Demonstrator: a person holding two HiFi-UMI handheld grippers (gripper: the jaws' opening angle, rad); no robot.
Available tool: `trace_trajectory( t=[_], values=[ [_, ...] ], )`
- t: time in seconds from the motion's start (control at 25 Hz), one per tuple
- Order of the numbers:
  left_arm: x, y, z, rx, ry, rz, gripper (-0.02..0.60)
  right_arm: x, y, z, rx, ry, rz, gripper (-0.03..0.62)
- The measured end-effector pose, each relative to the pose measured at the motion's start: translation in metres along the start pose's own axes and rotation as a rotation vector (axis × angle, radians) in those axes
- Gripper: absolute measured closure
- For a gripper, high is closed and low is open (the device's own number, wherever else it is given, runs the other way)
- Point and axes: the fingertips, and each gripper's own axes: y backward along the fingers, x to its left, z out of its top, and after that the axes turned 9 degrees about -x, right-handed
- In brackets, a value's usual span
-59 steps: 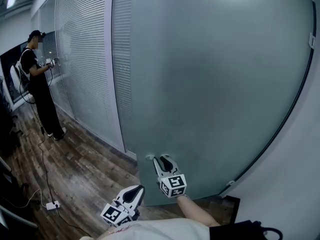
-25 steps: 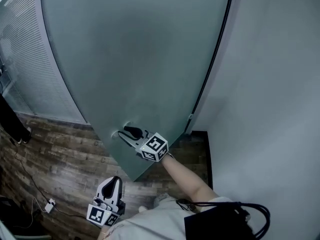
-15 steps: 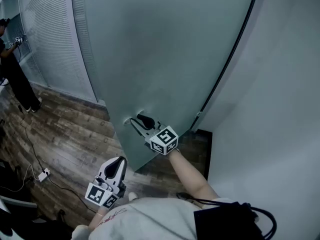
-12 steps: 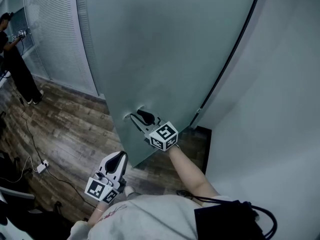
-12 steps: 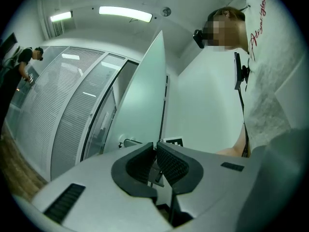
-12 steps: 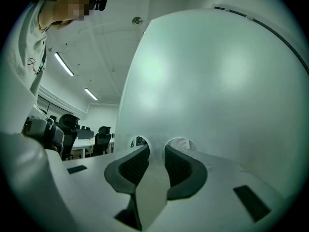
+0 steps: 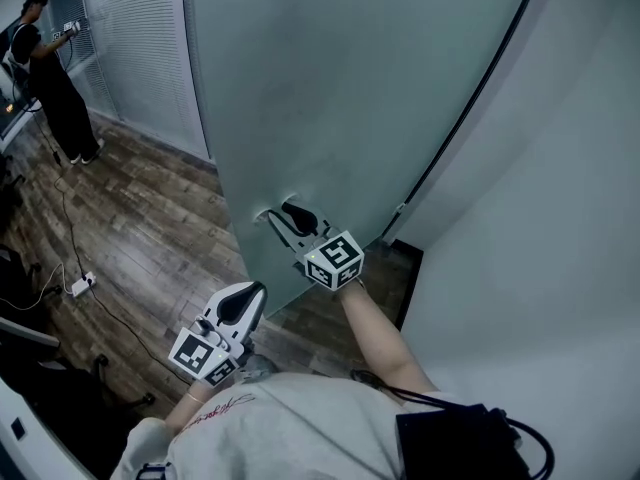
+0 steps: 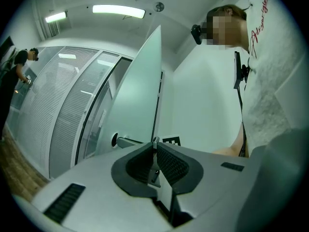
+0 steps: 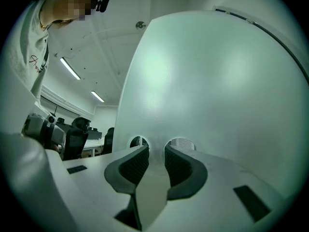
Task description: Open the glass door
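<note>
Looking down in the head view, much is cut off: the tall frosted pale-green glass door runs out of the top of the picture, and only its left edge and lower corner show, over the dark wooden plank floor and next to the plain white wall at the right. The small metal lever handle is mostly covered by the right gripper, so from here I cannot judge the grip. The left gripper hangs lower, apart from the door. A person in dark clothes stands far off at the upper left, too small to make out well. In the left gripper view the left gripper has its jaws pressed together with nothing in them. Beyond them the door appears almost edge-on, standing out at an angle from the slatted partition, with the handle sticking out of its left face. In the right gripper view the right gripper has its jaws parted only by a flat grey bar, the handle, and the ribbed pads clamp it from both sides. The far end of the bar is hidden behind the pads. The door fills the view just ahead, smooth, milky and evenly matt, with two small round clear spots just above the jaw tips.
</note>
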Motion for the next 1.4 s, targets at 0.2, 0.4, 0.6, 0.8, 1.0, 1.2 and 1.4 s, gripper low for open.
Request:
trace_trajectory(
  t=[0.2, 0.4, 0.6, 0.8, 1.0, 1.2, 1.4],
  values=[
    [-0.03, 0.001, 0.001, -0.009, -0.007, -0.033, 0.545, 0.016, 0.027, 0.008, -0.008, -0.004, 0.005, 0.488],
    [-0.055, -0.006, -0.004, 0.002, -0.002, -0.077, 0.545, 0.016, 0.05, 0.014, -0.017, -0.017, 0.031, 0.488],
    [-0.09, -0.012, -0.027, 0.022, 0.013, -0.169, 0.545, 0.022, 0.091, 0.006, -0.035, -0.023, 0.038, 0.488],
    [-0.138, -0.028, -0.073, 0.085, 0.004, -0.295, 0.545, 0.017, 0.152, -0.016, -0.034, -0.03, 0.048, 0.488],
    [-0.164, -0.032, -0.068, 0.132, 0.043, -0.468, 0.545, 0.025, 0.165, 0.004, -0.013, -0.026, 0.064, 0.488],
    [-0.194, -0.033, -0.046, 0.141, 0.093, -0.61, 0.545, 0.042, 0.174, 0.035, 0.007, -0.028, 0.099, 0.488],
    [-0.212, -0.027, -0.039, 0.181, 0.075, -0.771, 0.545, 0.05, 0.177, 0.056, -0.003, -0.025, 0.135, 0.488]
  ],
)
